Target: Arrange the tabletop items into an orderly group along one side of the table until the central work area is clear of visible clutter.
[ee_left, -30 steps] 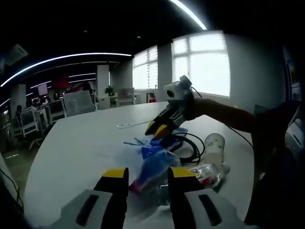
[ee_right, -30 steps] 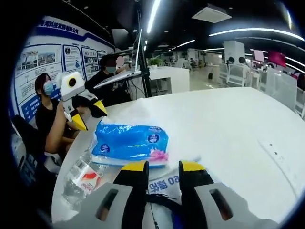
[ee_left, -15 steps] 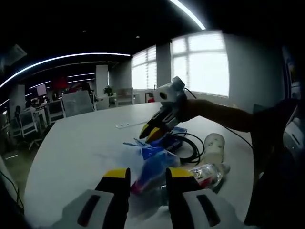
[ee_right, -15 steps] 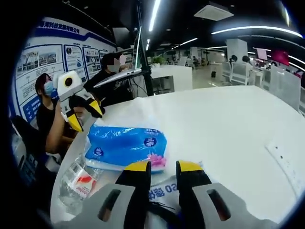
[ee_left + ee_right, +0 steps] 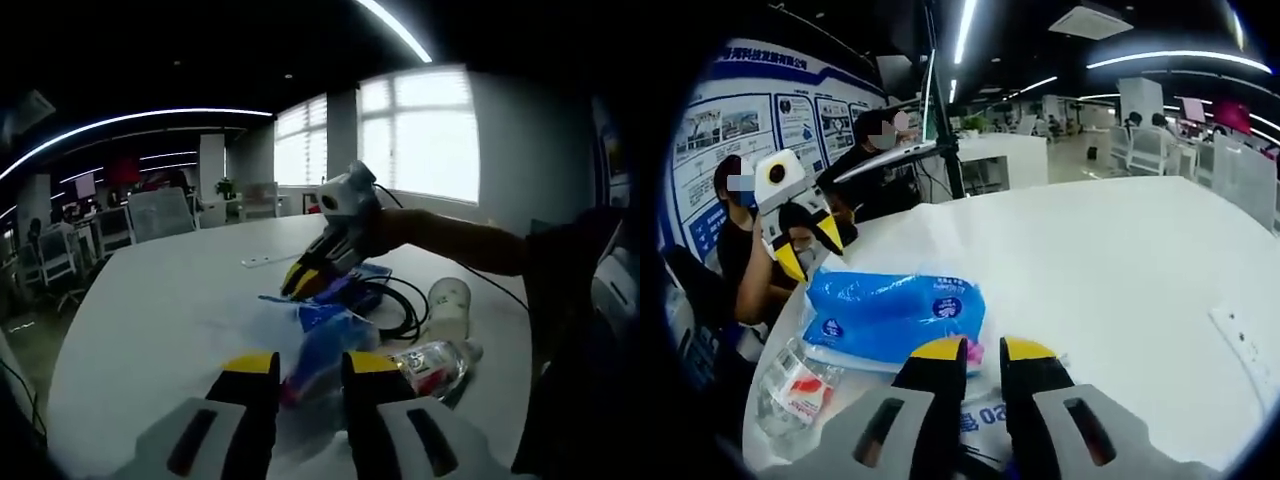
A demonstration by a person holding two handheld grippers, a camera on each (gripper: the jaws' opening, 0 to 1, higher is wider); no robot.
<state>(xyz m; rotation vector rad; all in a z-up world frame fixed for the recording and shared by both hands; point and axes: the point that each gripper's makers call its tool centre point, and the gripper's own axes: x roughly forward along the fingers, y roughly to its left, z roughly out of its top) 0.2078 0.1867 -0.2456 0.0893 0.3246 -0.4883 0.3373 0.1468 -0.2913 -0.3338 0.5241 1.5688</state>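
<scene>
Dim room; blown-out windows (image 5: 420,135) glare upper right, ceiling light strips (image 5: 962,30) streak up top. Fisheye bends edges, foreground soft.

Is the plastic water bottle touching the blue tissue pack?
Cannot tell. In the right gripper view the water bottle lies at the blue tissue pack's near corner, edges overlapping with no clear gap or contact; the left gripper view is too cluttered.

Office chairs (image 5: 160,215), pale, at desks beyond the table's far edge. Bright window (image 5: 425,135) on the far wall. Blue-and-white wall poster (image 5: 760,120) with panels. Two seated persons (image 5: 740,255) near it. Curved ceiling light strip (image 5: 120,125). Potted plant (image 5: 230,188) near a column.
</scene>
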